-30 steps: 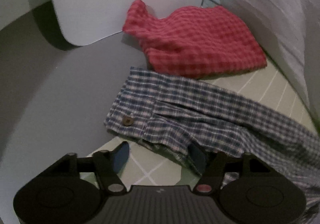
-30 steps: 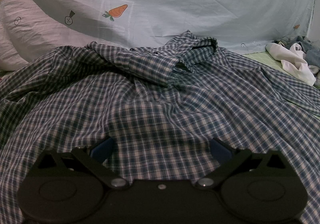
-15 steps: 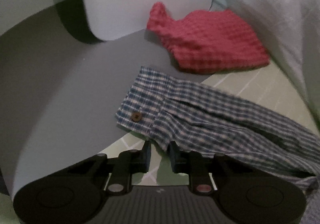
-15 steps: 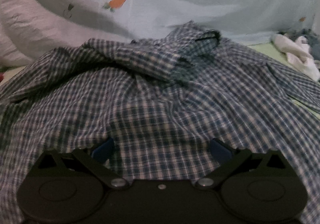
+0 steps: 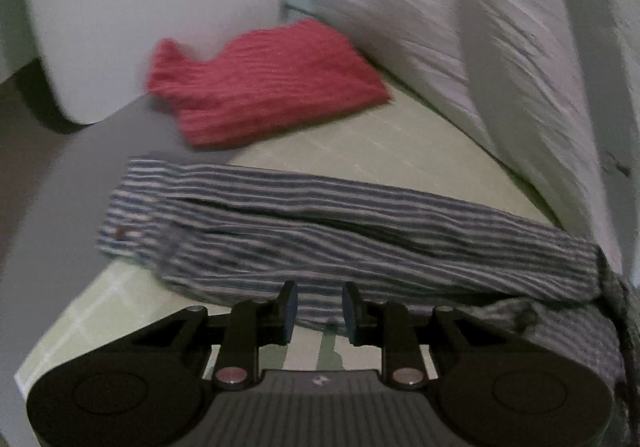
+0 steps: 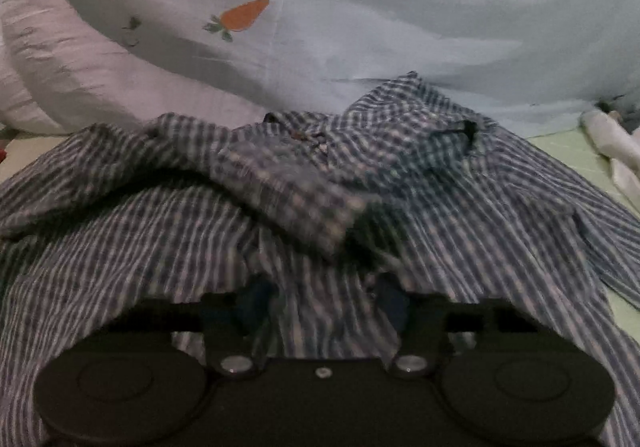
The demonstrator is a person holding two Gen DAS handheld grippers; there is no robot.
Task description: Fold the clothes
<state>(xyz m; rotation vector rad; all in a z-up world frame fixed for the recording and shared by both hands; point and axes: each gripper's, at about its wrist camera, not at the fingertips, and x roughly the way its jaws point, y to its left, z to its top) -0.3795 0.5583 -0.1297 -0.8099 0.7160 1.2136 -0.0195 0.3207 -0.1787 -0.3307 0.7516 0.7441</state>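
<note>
A blue-and-white checked shirt lies on the green bed sheet. In the left wrist view its sleeve [image 5: 340,231], with a buttoned cuff at the left end, stretches across the frame. My left gripper [image 5: 318,307] has its fingers close together on the sleeve's lower edge, with cloth between them. In the right wrist view the shirt body [image 6: 304,207] and its collar fill the middle. My right gripper [image 6: 326,299] sits low on the shirt, its fingers narrowed with a bunch of fabric gathered between them.
A folded red checked cloth [image 5: 264,83] lies behind the sleeve near a white pillow [image 5: 152,7]. A pale duvet with carrot prints [image 6: 360,19] rises behind the shirt. White and dark clothes [image 6: 612,143] lie at the far right. The bed edge [image 5: 60,335] runs at left.
My left gripper closed on the sleeve's edge and has shifted along it. My right gripper's fingers went from wide open to narrowed, gathering shirt fabric, and moved toward the collar.
</note>
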